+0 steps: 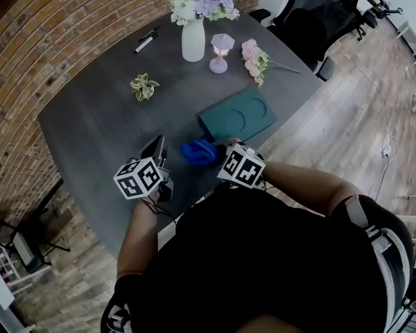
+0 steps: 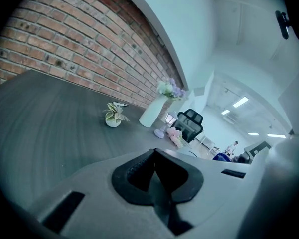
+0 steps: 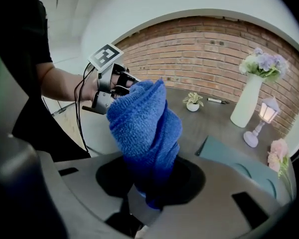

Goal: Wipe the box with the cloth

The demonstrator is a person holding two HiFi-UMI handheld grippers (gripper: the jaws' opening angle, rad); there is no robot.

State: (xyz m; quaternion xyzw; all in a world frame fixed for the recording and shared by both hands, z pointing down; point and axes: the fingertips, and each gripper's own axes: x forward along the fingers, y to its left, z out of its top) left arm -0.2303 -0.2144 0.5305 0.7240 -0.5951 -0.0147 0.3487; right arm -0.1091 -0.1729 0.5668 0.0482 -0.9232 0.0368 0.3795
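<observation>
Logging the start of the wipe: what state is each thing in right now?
right claw: shut on cloth
cloth: bunched up, held
left claw: shut, empty
box: closed, lying flat
lamp: lit
vase: upright

Empty, closed gripper [image 2: 155, 157] near grey table [image 2: 50, 128]

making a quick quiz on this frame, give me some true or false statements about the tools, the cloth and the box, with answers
1. The right tool is shut on the blue cloth. True.
2. The left tool holds a marker. False: its jaws are together with nothing between them.
3. The teal box stands on its edge. False: it lies flat on the table.
4. The white vase holds flowers. True.
</observation>
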